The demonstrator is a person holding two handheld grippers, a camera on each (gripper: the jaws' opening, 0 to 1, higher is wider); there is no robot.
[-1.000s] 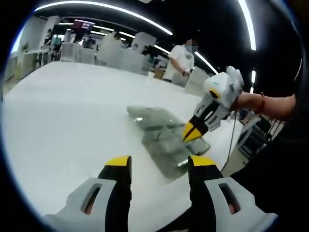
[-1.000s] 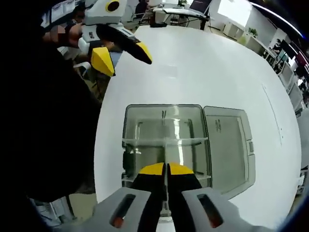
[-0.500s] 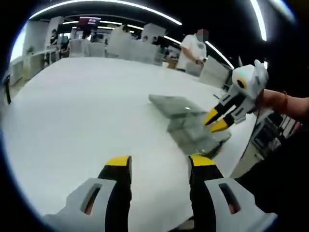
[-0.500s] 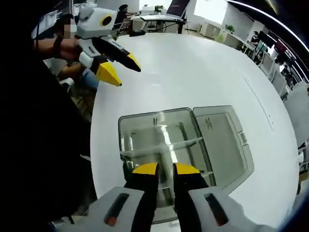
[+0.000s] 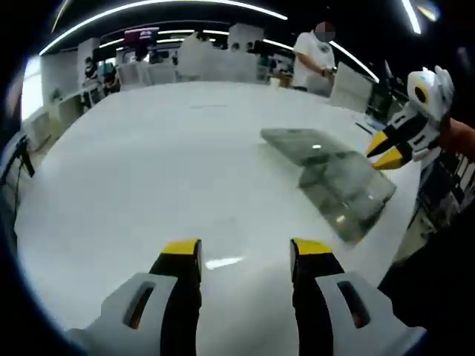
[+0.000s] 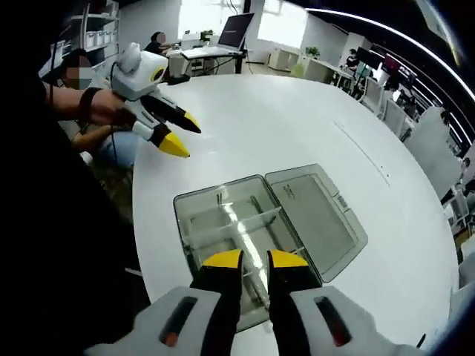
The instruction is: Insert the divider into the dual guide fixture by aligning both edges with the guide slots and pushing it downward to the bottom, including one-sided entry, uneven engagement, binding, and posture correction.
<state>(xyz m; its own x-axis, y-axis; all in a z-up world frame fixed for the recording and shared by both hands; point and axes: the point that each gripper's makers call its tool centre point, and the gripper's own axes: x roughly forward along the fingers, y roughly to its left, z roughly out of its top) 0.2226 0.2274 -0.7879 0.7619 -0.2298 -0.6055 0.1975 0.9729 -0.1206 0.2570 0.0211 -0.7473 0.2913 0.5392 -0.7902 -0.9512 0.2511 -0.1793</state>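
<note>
The right hand-held gripper hangs over the near end of the clear dual guide fixture, its yellow-tipped jaws a little apart and pinching nothing. The fixture sits near the edge of the white worktop, its hinged lid lying flat and open beside it. A clear divider crosses the fixture's inside; glare and transparency make it hard to tell how deep it sits or whether both edges are in their slots, and the jaws hide the near wall. The left hand-held gripper hovers well apart beyond the fixture, jaws spread and empty; in the left gripper view its own jaws stand wide over bare worktop, with the fixture a blurred grey shape and the right hand-held gripper cut off at the frame's edge.
</note>
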